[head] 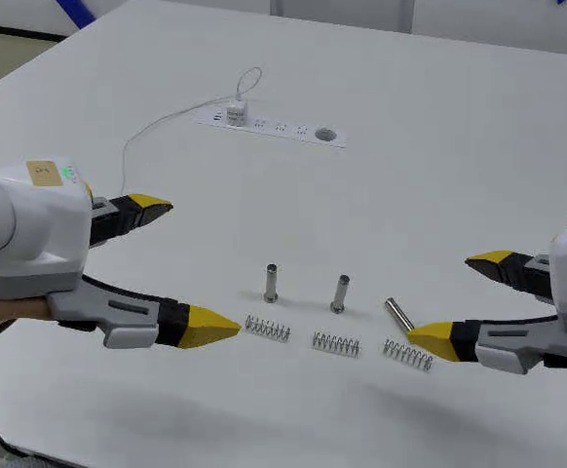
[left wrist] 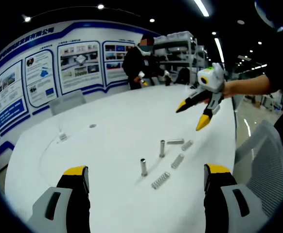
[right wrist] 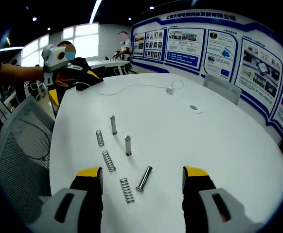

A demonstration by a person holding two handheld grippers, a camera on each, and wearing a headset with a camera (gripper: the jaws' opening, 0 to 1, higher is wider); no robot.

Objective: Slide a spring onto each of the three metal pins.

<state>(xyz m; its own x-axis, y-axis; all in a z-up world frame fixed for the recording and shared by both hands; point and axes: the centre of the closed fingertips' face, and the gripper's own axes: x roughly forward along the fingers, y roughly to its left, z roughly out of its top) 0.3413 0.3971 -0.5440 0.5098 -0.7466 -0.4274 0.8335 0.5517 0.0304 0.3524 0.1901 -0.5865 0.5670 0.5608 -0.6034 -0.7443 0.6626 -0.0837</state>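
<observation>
The left claw (head: 196, 265) hangs wide open above the white surface (head: 459, 166), nothing between its yellow tips. Just off its lower tip lies the first spring (head: 267, 329), flat on the surface; just past that spring stands the first pin (head: 271, 282), upright and bare. Further out from this claw lies the second spring (head: 335, 343), with the second pin (head: 340, 292) upright behind it — near each other, not touching. The right claw (head: 444, 297) faces in from the opposite side, equally wide open and empty. In the head view its lower tip comes just beside the third pin (head: 398, 314), which lies tipped over on the surface, and the third spring (head: 407, 355) lies just under that tip — whether tip and pin touch, I cannot tell. Well beyond both claws a socket strip (head: 274, 127) sits in the surface, a white plug (head: 236, 114) in it.
</observation>
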